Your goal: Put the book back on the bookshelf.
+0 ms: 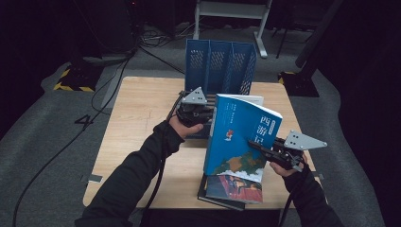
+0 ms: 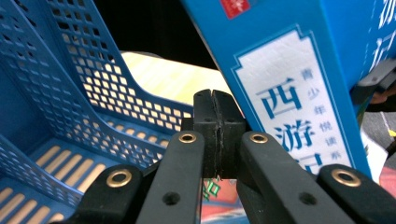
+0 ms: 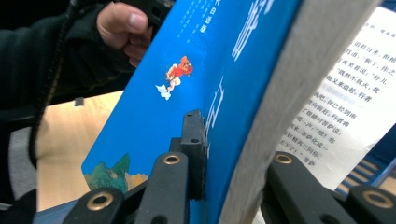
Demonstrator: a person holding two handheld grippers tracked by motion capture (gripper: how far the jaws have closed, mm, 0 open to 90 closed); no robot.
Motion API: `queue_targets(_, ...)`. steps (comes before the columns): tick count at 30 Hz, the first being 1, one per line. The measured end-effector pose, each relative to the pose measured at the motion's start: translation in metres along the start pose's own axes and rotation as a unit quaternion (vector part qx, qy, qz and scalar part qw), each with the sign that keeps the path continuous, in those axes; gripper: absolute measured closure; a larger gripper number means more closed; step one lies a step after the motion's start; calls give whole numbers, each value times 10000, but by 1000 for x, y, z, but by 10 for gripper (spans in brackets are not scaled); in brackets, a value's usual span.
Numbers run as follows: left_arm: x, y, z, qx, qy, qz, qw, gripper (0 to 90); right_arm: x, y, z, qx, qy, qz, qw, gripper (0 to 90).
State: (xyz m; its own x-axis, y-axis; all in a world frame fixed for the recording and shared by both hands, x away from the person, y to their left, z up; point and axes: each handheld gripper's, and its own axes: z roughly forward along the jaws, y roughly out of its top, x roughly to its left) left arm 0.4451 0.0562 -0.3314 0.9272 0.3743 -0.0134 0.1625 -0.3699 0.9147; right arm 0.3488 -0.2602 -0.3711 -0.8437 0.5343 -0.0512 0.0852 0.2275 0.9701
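Lying at the lower centre edge, a dark book, above it the blue book upright mid-frame, right gripper clamped on its edge, left gripper clenched empty just beside it, blue file rack behind on the table.

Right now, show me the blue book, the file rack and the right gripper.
Blue book [image 1: 239, 135], high view: middle of its front cover.
File rack [image 1: 221, 66], high view: perforated front wall of the centre slot.
Right gripper [image 3: 233, 154], right gripper view: between the pads clamping the book.
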Motion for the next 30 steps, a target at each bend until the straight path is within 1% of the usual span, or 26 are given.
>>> queue_targets(1, 0, 2, -1, -24, 40, 33, 10000, 896, 0, 1, 1, 18, -32, -16, 10000, 772)
queue_targets(4, -2, 6, -4, -105, 18, 99, 9999, 896, 0, 2, 4, -20, -135, -132, 9998, 775)
queue_targets(5, -3, 7, -5, -104, 80, 173, 9998, 895, 0, 2, 4, -11, -167, -181, 9997, 775)
queue_targets(7, -6, 7, -6, -142, 230, 176, 9995, 882, 1, 1, 5, -22, -191, -246, 9995, 774)
queue_targets(9, -8, 3, -9, -192, 188, 210, 9994, 879, 3, 0, 4, -39, -160, -308, 9994, 775)
queue_targets(10, -9, 2, -10, -215, 200, 213, 9993, 863, 4, 0, 3, -32, -120, -333, 9994, 776)
queue_targets(11, -11, 0, -12, -215, 247, 233, 9992, 845, 5, -1, 3, -42, -114, -414, 9991, 775)
queue_targets(14, -14, -2, -16, -297, 233, 228, 9990, 837, 11, -1, 2, -53, -142, -589, 9982, 776)
queue_targets(15, -16, -3, -17, -308, 249, 234, 9989, 831, 13, -1, 1, -56, -144, -607, 9980, 776)
queue_targets(18, -20, -3, -22, -312, 325, 349, 9984, 770, 17, -2, -1, -82, -134, -717, 9973, 777)
queue_targets(21, -23, -6, -27, -290, 413, 425, 9978, 724, 23, -2, -5, -79, -20, -816, 9966, 780)
queue_targets(24, -27, -11, -34, -389, 491, 371, 9973, 639, 28, -2, -6, -78, 46, -966, 9953, 781)
queue_targets(27, -32, -13, -41, -434, 606, 420, 9963, 560, 33, -2, -8, -58, 100, -1086, 9940, 782)
queue_targets(28, -34, -13, -43, -413, 675, 444, 9959, 534, 34, -2, -8, -48, 118, -1107, 9938, 782)
queue_targets(30, -37, -14, -47, -362, 739, 460, 9956, 494, 36, -2, -10, -34, 141, -1141, 9934, 781)
